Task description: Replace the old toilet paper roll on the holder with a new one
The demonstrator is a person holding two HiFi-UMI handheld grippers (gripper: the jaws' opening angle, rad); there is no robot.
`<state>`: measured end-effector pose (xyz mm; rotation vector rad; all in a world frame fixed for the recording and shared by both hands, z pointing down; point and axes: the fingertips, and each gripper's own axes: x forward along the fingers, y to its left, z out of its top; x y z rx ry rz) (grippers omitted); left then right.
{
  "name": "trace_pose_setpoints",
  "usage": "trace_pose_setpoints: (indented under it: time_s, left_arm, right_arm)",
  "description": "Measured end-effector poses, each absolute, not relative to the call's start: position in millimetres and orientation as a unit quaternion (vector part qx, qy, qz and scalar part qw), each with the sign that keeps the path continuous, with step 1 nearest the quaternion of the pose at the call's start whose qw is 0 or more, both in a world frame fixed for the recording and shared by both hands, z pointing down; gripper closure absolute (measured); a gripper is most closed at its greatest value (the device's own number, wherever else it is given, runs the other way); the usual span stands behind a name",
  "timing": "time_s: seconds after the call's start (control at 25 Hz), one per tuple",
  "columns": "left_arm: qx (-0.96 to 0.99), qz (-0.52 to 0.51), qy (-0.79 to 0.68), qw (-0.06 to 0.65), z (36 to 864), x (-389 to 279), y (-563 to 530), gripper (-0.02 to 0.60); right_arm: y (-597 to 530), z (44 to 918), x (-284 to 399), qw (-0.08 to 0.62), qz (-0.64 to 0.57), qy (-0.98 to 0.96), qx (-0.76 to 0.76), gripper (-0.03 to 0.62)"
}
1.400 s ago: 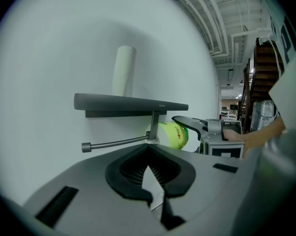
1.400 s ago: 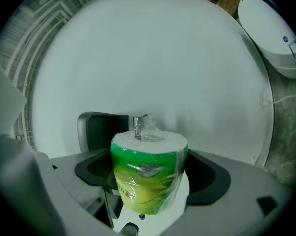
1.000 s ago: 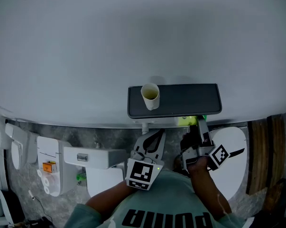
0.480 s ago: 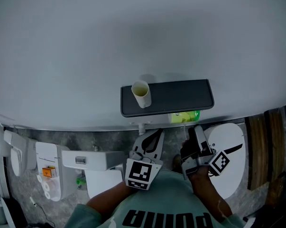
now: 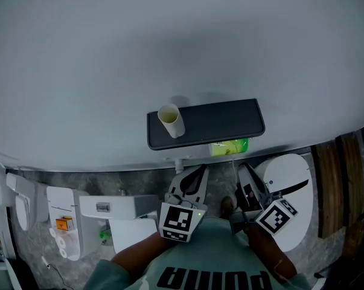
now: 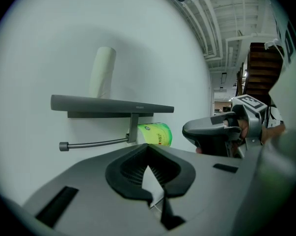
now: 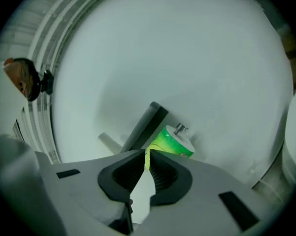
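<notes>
Hidden: in the head view the shelf (image 5: 224, 122) covered the holder bar (image 6: 94, 143). Only the left gripper view showed the bar, a thin rod with a knobbed end running left from the bracket under the shelf.
Cut off: in the right gripper view the shelf appeared only as a slanted dark bar, and that gripper's own jaws hid the lower part of the new roll (image 5: 229, 147).
Hard to make out: the print on the roll's wrapper was too small to read. A white rounded shape (image 5: 290, 192) lay below the shelf's right end, and what it was could not be told.
New roll: it was wrapped in bright green film and lay on its side just under the shelf, to the right of the bracket. A small metal knob stood out of its end face.
Old roll: a bare, pale cardboard tube (image 5: 171, 120) stood upright on the shelf's left end.
Left gripper (image 5: 200, 171): it was below the shelf's middle, with its jaw tips together and nothing between them.
Right gripper (image 5: 242, 168): it was below the shelf's right part, near the new roll but apart from it. Its jaws had just been closing and stood almost together with nothing between them, and the roll's green showed beyond through a thin slit.
Beside: a white cistern (image 5: 118, 203) stood below the shelf's left end.
</notes>
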<state>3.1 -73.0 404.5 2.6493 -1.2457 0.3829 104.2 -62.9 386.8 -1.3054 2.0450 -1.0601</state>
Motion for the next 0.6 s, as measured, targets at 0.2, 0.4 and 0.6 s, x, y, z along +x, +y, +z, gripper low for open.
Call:
trace_pose_setpoints:
  time_s: [0.2, 0.4, 0.6]
  left_arm:
    - [0.891, 0.129, -0.425, 0.096, 403.9, 6.3, -74.5, 0.578]
    - [0.885, 0.121, -0.438, 0.096, 396.2, 11.2, -75.2, 0.578]
    - [0.875, 0.118, -0.460, 0.090, 389.2, 18.1, -75.3, 0.578]
  right_arm:
    - [-62.8, 376.2, 100.2, 0.156, -0.311, 0.796, -0.496, 0.582]
    - [-63.8, 369.8, 98.9, 0.040, -0.216, 0.828, -0.516, 0.582]
    - [-65.4, 365.2, 99.9, -0.024, -0.155, 0.848, -0.506, 0.582]
